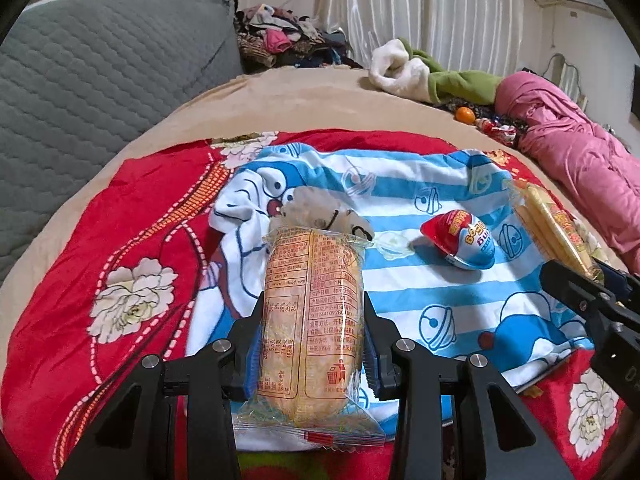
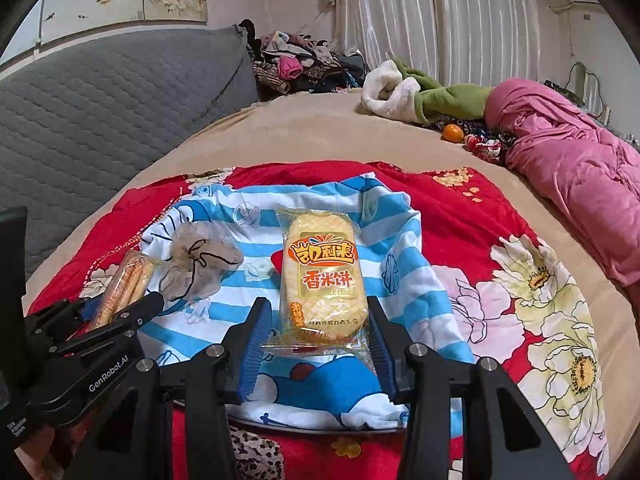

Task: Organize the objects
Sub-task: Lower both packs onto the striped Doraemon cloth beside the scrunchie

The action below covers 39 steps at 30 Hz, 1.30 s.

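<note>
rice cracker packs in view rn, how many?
2. One rice cracker pack is clamped in the left gripper, the other in the right gripper. None visible elsewhere; bedding folds could hide more.

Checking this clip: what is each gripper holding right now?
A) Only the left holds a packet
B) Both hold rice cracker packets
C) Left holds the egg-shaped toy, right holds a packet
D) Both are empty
B: the left gripper clamps a rice cracker packet back side up, and the right gripper grips another rice cracker packet by its lower end; the egg-shaped toy lies untouched on the striped cloth.
</note>
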### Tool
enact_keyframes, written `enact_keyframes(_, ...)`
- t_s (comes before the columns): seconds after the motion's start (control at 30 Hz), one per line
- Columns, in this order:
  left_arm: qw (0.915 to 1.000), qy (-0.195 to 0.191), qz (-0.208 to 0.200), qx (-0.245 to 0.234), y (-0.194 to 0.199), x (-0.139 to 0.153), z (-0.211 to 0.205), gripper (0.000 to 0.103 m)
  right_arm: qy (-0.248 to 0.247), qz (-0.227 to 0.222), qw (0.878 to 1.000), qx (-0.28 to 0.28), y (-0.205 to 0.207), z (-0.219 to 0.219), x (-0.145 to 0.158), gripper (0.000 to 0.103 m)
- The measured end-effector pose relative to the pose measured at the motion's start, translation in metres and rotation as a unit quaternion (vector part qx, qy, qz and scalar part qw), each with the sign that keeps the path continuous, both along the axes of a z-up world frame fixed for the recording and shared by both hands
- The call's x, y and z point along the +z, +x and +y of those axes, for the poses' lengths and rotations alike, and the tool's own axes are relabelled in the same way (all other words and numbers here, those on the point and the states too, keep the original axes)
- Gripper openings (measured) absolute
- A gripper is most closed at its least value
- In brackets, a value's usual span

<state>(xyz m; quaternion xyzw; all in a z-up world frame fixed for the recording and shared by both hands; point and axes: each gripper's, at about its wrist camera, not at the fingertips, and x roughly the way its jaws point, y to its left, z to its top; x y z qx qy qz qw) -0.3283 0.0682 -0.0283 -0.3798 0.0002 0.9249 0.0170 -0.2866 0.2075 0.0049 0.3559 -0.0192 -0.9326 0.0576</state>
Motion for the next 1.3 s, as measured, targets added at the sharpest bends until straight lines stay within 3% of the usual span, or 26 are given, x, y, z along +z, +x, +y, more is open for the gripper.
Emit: enact_keyframes(1.3,0.9994,0.004,-0.029,-0.017,-0.018,-0.041,0.020,0.041,0.014,-0.042,0.999,0.018,-0.012,-0.015,-0.047,0.047)
